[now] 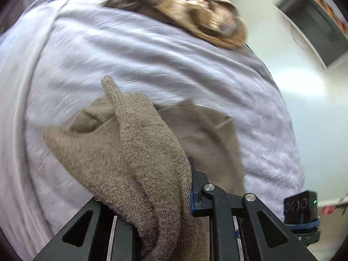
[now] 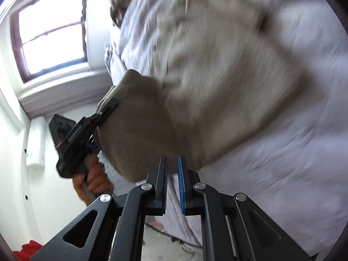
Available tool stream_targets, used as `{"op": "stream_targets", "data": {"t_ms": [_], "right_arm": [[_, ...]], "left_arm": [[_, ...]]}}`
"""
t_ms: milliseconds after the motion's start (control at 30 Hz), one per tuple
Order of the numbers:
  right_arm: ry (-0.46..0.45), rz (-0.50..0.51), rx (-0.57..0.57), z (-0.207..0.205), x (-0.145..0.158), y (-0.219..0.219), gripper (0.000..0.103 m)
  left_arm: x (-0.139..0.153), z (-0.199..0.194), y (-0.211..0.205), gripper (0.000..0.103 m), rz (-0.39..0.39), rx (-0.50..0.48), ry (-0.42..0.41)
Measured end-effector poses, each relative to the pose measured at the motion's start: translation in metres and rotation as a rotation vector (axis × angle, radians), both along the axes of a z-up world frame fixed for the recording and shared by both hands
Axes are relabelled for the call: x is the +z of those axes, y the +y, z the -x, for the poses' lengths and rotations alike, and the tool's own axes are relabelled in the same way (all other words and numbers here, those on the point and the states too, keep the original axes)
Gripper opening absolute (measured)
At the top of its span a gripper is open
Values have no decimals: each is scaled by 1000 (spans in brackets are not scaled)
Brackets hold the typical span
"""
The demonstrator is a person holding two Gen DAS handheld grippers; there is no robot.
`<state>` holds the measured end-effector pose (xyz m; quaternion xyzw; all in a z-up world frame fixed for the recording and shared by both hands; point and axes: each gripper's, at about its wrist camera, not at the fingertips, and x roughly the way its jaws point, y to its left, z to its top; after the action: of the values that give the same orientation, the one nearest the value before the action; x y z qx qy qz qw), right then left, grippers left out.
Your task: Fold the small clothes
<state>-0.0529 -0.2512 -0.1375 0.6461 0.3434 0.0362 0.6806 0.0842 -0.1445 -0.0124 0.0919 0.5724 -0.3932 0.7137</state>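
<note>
A beige knit garment (image 1: pixel 121 161) hangs bunched over the left gripper (image 1: pixel 169 195), its jaws clenched on a thick fold; the left wrist view shows the knit draped across the near finger, hiding it, while the rest trails blurred onto the pale sheet (image 1: pixel 130 54) of a bed. Only this view takes in a brown patterned cloth (image 1: pixel 195 15) at the bed's far edge, a dark framed panel (image 1: pixel 311 26) on the wall to the right, and a small black camera block (image 1: pixel 301 206) strapped beside the gripper.

The right wrist view alone shows the whole picture: the garment (image 2: pixel 217 76) spread, creased, over the sheet (image 2: pixel 293 174), one corner lifted off the bed's edge by the left gripper (image 2: pixel 107 108), which a bare hand (image 2: pixel 91 180) grips by its handle from below. The right gripper (image 2: pixel 173 184) hovers at the garment's near edge, jaws parted by a narrow gap with nothing between them, a blue pad lining one. A window (image 2: pixel 52 34) and a white wall unit (image 2: pixel 35 143) stand at left; red fabric (image 2: pixel 30 250) shows in the bottom corner.
</note>
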Motion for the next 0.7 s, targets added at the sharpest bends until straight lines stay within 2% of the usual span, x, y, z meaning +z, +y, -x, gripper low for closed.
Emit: {"op": "stream_targets", "data": {"t_ms": [100, 167, 267, 333, 367, 433, 467, 533, 600, 700], "right_arm": [[-19, 28, -48, 18, 1, -26, 12], [-19, 52, -74, 25, -1, -42, 12], [12, 77, -94, 31, -12, -63, 12], [33, 76, -93, 29, -24, -71, 12], [40, 73, -91, 32, -30, -77, 12], [44, 67, -88, 29, -31, -80, 12], [42, 62, -84, 28, -33, -82, 12], [29, 47, -77, 24, -37, -84, 12], [13, 17, -78, 20, -44, -88, 19], [-9, -52, -111, 20, -56, -94, 22]], "left_arm": [[-13, 28, -59, 21, -42, -79, -31], [-35, 44, -95, 21, -98, -109, -54], [-71, 59, -128, 24, -212, -111, -64], [-84, 68, -138, 28, -239, -118, -70], [-84, 71, -140, 30, -240, -121, -74], [-76, 77, -143, 56, -209, -130, -79], [-67, 80, -143, 60, -166, -135, -71], [-50, 85, -144, 62, -105, -159, -76], [-31, 88, -143, 62, -82, -170, -103], [-9, 77, -122, 62, -24, -114, -121]]}}
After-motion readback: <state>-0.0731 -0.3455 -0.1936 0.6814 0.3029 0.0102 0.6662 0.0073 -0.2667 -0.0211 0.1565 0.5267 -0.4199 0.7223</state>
